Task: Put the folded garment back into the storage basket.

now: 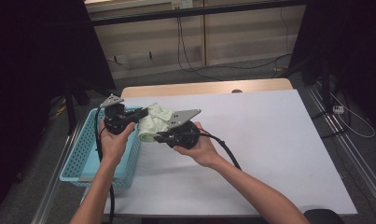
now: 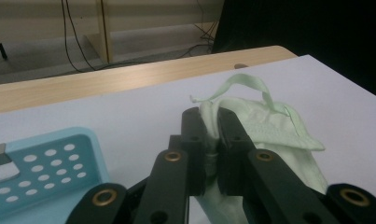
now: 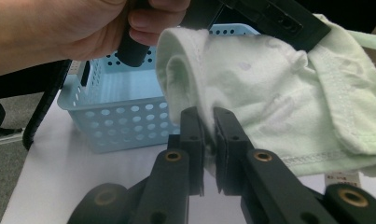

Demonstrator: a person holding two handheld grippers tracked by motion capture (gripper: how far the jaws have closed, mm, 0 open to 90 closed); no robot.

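Two tongs [image 1: 138, 113] [image 1: 158, 137] clenched on soft pale-green knit garment [image 1: 156, 121] | perforated blue plastic basket [image 1: 83, 154] beside

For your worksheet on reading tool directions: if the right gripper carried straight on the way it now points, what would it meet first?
The right gripper is already shut on the pale green garment. Beyond that cloth, the blue basket probably comes first, though depth is hard to judge.

Between the left gripper's [image 2: 210, 140] matt black plastic jaws sits soft, pale green knit cloth [image 2: 269, 126] with stitched hems; beside them, a perforated glossy blue plastic basket [image 2: 45, 163].
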